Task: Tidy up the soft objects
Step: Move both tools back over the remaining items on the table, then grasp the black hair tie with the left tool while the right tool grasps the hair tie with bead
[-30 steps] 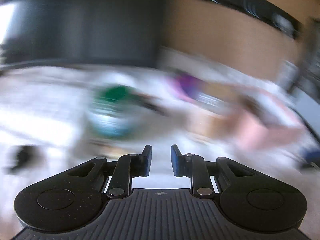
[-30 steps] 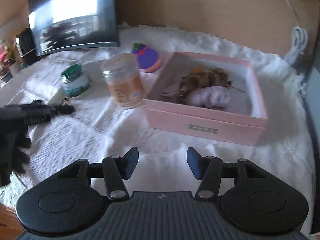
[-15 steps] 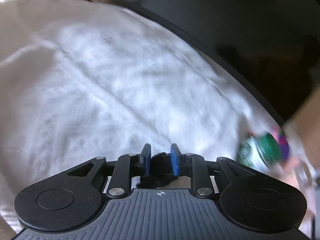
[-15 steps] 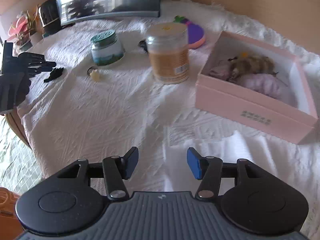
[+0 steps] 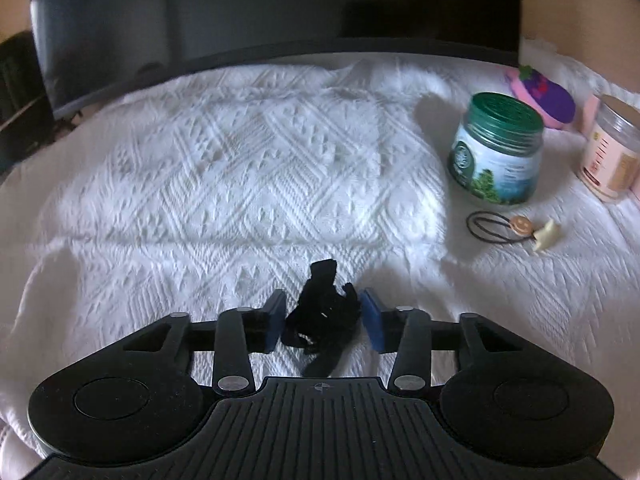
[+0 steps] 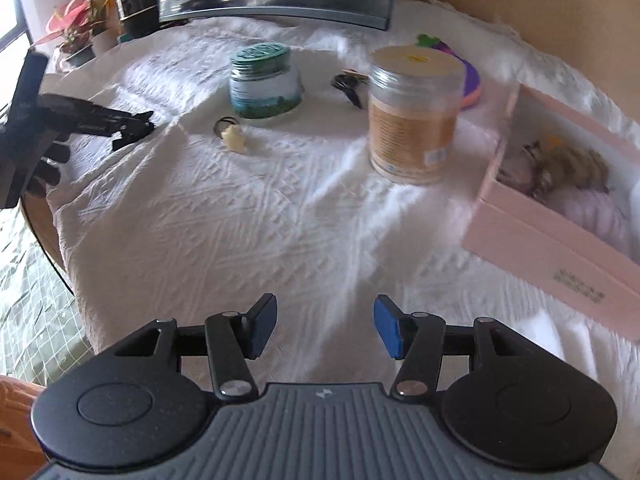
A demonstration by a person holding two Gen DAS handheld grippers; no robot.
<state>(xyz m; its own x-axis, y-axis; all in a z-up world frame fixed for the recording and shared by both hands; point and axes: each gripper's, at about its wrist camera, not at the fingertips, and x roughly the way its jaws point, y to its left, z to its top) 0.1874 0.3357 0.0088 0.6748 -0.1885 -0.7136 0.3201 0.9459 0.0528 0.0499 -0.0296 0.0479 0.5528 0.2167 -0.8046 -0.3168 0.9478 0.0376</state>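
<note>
A black fabric hair tie [image 5: 322, 316] lies on the white quilt between the blue pads of my left gripper [image 5: 323, 322], which is open around it, pads close to its sides. From the right wrist view the left gripper [image 6: 132, 130] sits low at the table's left edge. My right gripper [image 6: 325, 330] is open and empty above the quilt. A pink box [image 6: 560, 240] at right holds several soft scrunchies [image 6: 576, 172]. A thin black elastic with charms [image 5: 508, 228] lies by the green-lidded jar [image 5: 498, 152].
An orange-labelled jar [image 6: 412, 116] stands mid-table. A purple and pink plush [image 5: 548, 96] lies behind the jars. A dark clip [image 6: 350, 84] lies between the jars. A monitor [image 5: 260, 12] stands at the back. The table's left edge drops off [image 6: 56, 220].
My left gripper swung down to the black hair tie and opened wider around it. My right gripper drew back and left, so the pink box now sits farther right.
</note>
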